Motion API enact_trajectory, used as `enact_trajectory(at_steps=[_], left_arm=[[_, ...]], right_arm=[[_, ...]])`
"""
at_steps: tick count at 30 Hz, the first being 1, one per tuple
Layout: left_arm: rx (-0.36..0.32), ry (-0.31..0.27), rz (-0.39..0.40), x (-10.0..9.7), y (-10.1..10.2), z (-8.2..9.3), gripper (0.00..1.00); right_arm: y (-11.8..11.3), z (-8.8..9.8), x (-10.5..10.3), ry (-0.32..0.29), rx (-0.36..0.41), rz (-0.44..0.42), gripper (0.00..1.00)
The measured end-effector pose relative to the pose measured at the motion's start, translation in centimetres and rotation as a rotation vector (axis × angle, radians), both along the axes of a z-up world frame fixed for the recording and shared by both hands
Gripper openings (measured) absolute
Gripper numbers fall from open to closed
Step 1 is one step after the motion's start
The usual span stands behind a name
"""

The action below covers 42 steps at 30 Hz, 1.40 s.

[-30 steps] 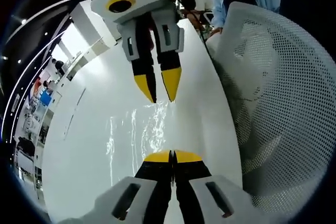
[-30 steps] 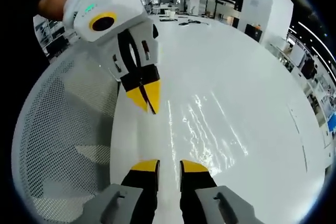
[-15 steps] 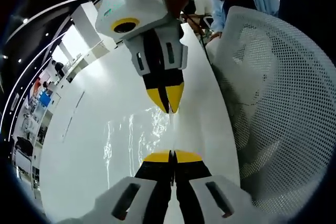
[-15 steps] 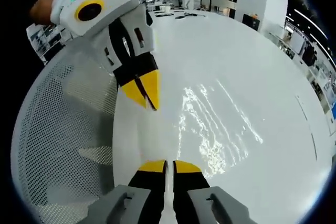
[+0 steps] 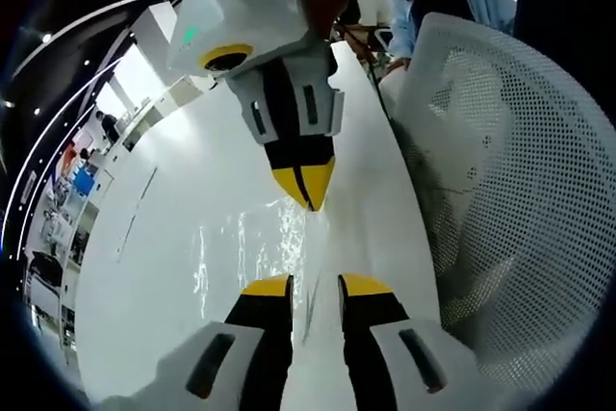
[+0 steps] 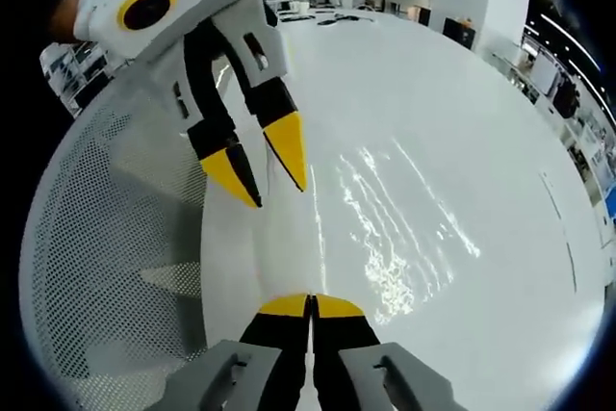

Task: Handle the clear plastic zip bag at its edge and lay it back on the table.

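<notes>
Your left gripper gapes, holding nothing; your right gripper pinches the clear zip bag's edge over the white table.

The table is presenting a smooth, glossy white top that is reflecting ceiling lights. The clear plastic zip bag is showing as thin, transparent film, wrinkled and glinting, near the table's chair-side edge. The chair back is showing white perforated mesh, matt. The gripper bodies are showing matt white plastic with yellow-and-black tips.
</notes>
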<state>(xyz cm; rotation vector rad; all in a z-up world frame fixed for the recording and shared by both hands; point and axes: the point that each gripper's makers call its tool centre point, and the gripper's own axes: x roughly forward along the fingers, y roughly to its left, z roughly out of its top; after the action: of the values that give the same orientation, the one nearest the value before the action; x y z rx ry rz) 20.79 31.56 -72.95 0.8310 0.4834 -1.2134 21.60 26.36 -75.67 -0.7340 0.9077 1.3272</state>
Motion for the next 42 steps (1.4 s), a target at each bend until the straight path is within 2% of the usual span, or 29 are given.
enact_trajectory(at_steps=[16,22,30,32,35,42], left_arm=[[-0.039,-0.022,-0.045,-0.4,-1.9,1.5,0.2],[-0.028,-0.018,-0.079,-1.0,-2.6,1.3,0.19],[-0.005,-0.017,-0.095,-0.9,-2.7,0.7,0.16],[-0.001,-0.018,-0.094,-0.7,-2.7,0.6,0.16],[0.004,-0.023,-0.093,-0.6,-2.6,0.6,0.16],[0.014,-0.029,-0.062,0.2,-2.1,0.7,0.13]], right_arm=[[0.1,-0.1,0.6,-0.001,-0.019,-0.05,0.0],[0.6,0.2,0.6,0.003,-0.002,-0.071,0.0],[1.2,0.9,0.6,-0.008,0.013,-0.07,0.0],[1.4,1.7,1.1,-0.016,0.026,-0.07,0.0],[1.8,1.8,1.6,-0.023,0.038,-0.077,0.0],[1.8,2.7,1.9,-0.044,0.047,-0.077,0.0]])
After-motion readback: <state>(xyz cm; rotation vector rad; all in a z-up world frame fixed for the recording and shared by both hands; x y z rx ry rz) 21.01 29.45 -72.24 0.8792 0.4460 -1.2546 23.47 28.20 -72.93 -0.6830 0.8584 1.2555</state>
